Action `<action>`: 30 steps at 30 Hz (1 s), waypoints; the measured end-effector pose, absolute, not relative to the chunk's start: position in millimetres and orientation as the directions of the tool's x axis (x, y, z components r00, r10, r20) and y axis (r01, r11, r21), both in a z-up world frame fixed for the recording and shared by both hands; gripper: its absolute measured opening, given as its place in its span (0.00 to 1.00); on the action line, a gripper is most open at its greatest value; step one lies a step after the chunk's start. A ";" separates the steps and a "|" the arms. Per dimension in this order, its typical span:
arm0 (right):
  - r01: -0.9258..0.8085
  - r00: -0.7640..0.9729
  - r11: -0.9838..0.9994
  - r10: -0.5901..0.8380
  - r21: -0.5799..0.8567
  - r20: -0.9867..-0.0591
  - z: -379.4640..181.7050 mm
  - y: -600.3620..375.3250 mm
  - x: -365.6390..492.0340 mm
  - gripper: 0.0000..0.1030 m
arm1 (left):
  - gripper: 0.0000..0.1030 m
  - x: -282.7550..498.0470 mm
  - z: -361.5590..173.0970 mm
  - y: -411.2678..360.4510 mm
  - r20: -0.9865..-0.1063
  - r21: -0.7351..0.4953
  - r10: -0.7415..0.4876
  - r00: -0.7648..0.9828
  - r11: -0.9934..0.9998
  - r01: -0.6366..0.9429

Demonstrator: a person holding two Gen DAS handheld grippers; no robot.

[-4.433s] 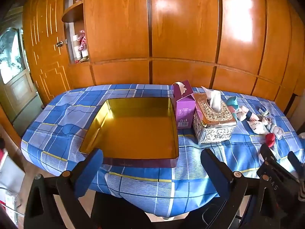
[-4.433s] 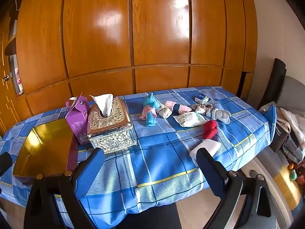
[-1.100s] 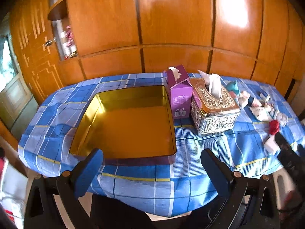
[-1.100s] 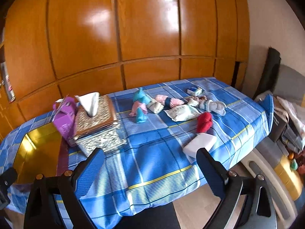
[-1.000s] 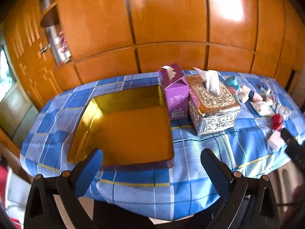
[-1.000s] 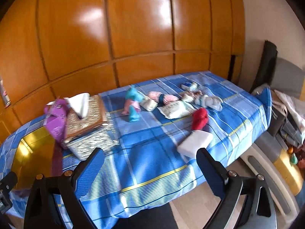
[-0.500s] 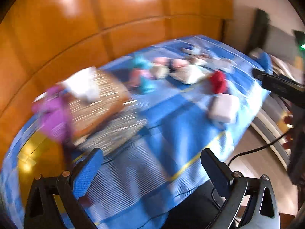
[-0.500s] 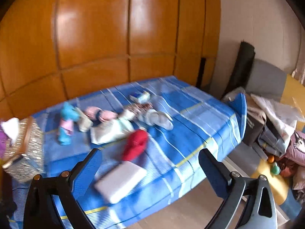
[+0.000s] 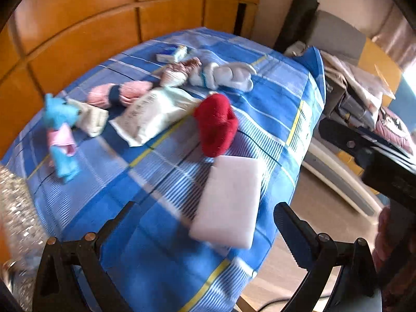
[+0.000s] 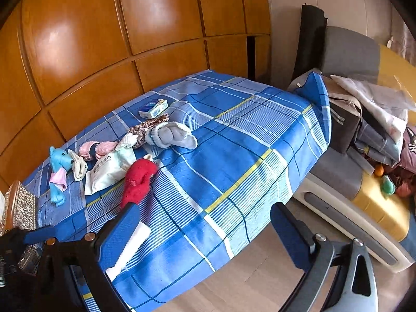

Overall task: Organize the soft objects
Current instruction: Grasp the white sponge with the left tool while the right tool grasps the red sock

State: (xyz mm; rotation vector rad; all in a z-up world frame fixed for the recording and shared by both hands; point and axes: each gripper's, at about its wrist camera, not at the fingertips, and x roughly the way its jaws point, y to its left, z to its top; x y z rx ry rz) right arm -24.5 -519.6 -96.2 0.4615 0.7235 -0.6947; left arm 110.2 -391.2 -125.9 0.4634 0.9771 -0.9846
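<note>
Spread wide and empty, both: left gripper low over white sponge block near the cloth's front edge, right gripper beside. Best straddle the block squarely, close gently, lift without dragging blue checked tablecloth. Red sock just behind. Ornate tissue box at left edge, contents unseen.

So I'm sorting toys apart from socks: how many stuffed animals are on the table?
1: the blue elephant plush at the left end of the row, beside the cream sock. Others could be out of frame.
</note>
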 end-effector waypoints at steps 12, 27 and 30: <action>0.628 0.607 0.762 -0.349 0.161 -0.714 -100.2 -528.8 10.1 0.87 | 0.74 104.3 -170.4 -417.3 -0.889 -0.005 -0.420 0.181 0.405 0.914; 0.488 0.640 0.824 -0.114 0.288 -0.760 -141.3 -523.8 96.3 0.57 | 0.54 121.3 -150.3 -353.8 -0.839 -0.097 -0.505 0.203 0.506 0.857; 0.508 0.616 0.803 -0.086 0.312 -0.783 -153.9 -522.7 108.1 0.57 | 0.54 126.1 -140.3 -331.1 -0.823 -0.134 -0.528 0.209 0.538 0.833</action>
